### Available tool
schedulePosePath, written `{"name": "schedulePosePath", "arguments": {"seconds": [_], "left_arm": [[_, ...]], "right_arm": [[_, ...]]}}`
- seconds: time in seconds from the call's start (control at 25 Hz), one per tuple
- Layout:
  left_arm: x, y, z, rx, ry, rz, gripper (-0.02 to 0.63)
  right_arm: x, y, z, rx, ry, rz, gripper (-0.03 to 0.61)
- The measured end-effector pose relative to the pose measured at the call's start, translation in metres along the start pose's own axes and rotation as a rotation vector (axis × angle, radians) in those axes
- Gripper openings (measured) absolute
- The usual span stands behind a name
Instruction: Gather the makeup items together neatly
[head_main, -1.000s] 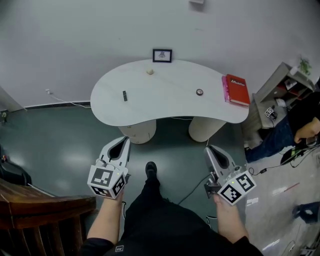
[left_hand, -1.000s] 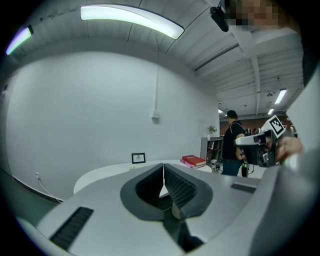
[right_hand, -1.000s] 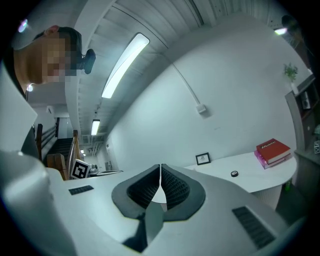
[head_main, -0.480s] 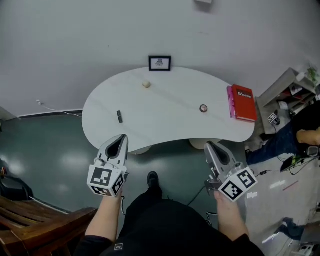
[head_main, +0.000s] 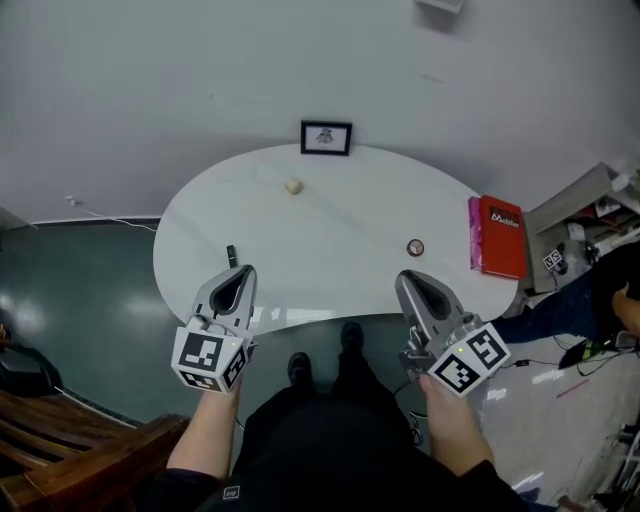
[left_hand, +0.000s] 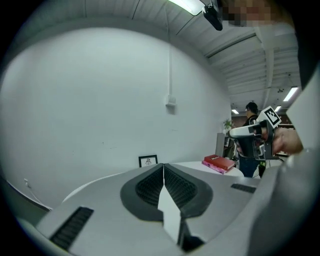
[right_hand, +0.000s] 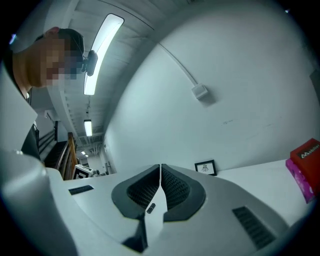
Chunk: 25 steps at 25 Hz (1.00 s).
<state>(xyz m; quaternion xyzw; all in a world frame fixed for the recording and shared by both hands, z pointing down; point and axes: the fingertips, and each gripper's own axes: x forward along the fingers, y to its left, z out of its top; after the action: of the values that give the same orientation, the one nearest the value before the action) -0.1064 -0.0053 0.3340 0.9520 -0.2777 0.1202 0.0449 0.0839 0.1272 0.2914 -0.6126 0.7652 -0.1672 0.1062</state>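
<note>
On the white curved table (head_main: 340, 215) lie a small black stick (head_main: 231, 255) near the front left, a beige round puff (head_main: 293, 185) toward the back, and a small round compact (head_main: 415, 247) at the right. My left gripper (head_main: 243, 272) hangs at the table's front edge just right of the black stick, jaws shut and empty. My right gripper (head_main: 405, 280) is at the front edge just below the compact, also shut and empty. In the left gripper view the shut jaws (left_hand: 163, 166) point across the table; the right gripper view shows the same (right_hand: 160, 167).
A small framed picture (head_main: 326, 137) stands at the table's back edge against the wall. A red book on a pink one (head_main: 498, 237) lies at the table's right end. A shelf unit and another person are at the far right. A wooden bench (head_main: 60, 440) is at lower left.
The person has stepped up to the table. Both grippers, still shut, have moved forward from over the floor to the table's front edge.
</note>
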Motion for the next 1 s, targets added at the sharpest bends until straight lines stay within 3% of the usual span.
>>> {"name": "schedulePosePath", "arguments": {"seconds": [0.44, 0.8, 0.92, 1.0], "left_arm": [[0.041, 0.021, -0.025, -0.075, 0.071, 0.282, 0.012], [0.034, 0.075, -0.095, -0.129, 0.189, 0.400, 0.017], [0.035, 0.098, -0.116, -0.174, 0.205, 0.399, 0.118], [0.037, 0.109, -0.130, -0.188, 0.217, 0.389, 0.123]], "right_arm": [[0.056, -0.096, 0.025, 0.006, 0.108, 0.176, 0.037], [0.136, -0.066, -0.009, 0.020, 0.248, 0.298, 0.037], [0.166, -0.043, -0.026, -0.002, 0.309, 0.339, 0.037], [0.182, -0.027, -0.036, -0.005, 0.336, 0.359, 0.037]]}}
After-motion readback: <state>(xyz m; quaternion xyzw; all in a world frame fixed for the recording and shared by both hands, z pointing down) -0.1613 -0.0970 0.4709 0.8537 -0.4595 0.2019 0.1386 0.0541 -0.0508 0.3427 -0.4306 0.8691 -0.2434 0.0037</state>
